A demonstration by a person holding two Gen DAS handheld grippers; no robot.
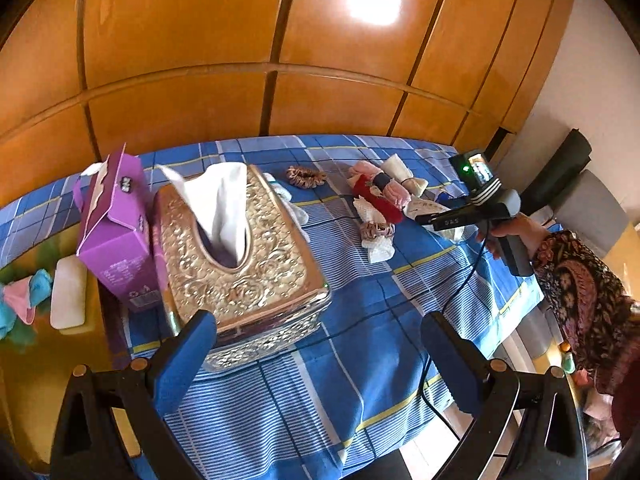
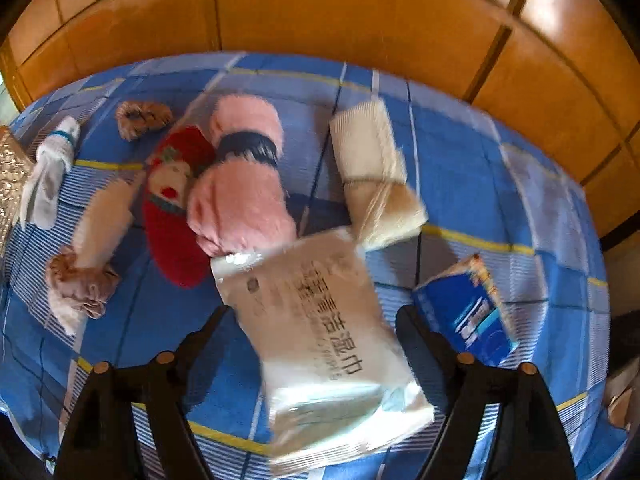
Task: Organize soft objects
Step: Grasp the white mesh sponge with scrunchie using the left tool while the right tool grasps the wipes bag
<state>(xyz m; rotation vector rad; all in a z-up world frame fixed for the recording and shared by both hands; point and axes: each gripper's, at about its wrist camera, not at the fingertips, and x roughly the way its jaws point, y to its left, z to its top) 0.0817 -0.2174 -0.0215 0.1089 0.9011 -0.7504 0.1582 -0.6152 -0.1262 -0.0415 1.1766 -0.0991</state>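
I am in a home bedroom: wooden wardrobe doors behind a blue plaid bedsheet strewn with socks.

The right gripper hung over the blue checked cloth with its jaws spread wide, a white wet-wipe pack lying between them, blurred. Beyond it lay a pink fluffy roll against a red sock, a cream folded towel, and a blue box to the right.
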